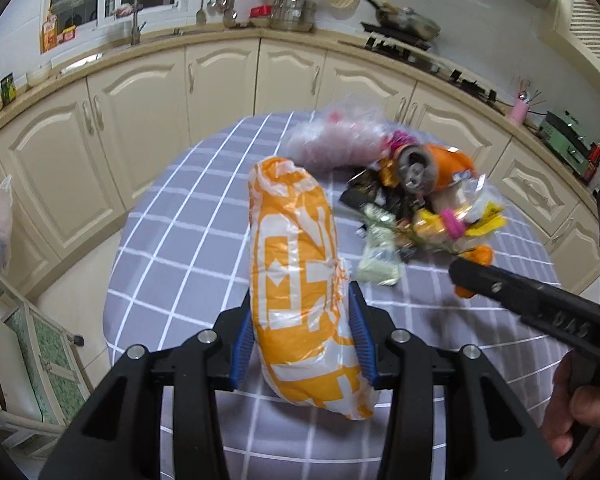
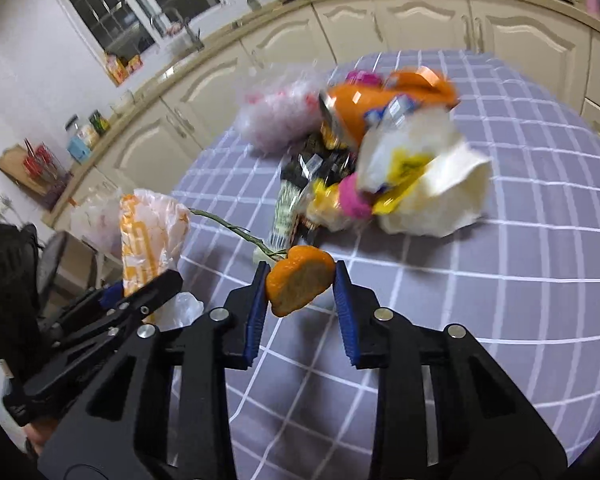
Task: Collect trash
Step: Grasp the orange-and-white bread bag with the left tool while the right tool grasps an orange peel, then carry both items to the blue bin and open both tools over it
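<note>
The table (image 1: pixel 188 216), covered in a grey-lilac cloth with a white grid, fills the middle of the kitchen, with cream cabinets (image 1: pixel 140 120) curving round behind it and a worktop above them carrying a tap, hanging utensils and a pan on the hob at the far right.

Next in size is the orange-and-white plastic bag (image 1: pixel 300 280), bunched into a long roll standing up from the near edge of the table towards the middle. The left gripper (image 1: pixel 302 340) is clamped on its lower part, both blue pads pressed into the plastic on either side.

To the right and farther back lies the trash pile (image 1: pixel 420 200), spread on the cloth: a crumpled clear bag (image 1: pixel 332 144) at the far left of it, an orange can (image 1: pixel 432 166) lying on its side with its grey end facing us, dark wrappers, a pale green packet, yellow and pink scraps, and a white crumpled bag (image 2: pixel 424 184) on the right side. The pile is blurred, so finer detail is lost.

Smallest is the piece of orange peel (image 2: pixel 300 284), at the near edge of the pile with a thin green stem trailing off to the left. The right gripper (image 2: pixel 300 292) has its fingers around it, both blue pads touching the peel's sides, gripping it just above the cloth.
</note>
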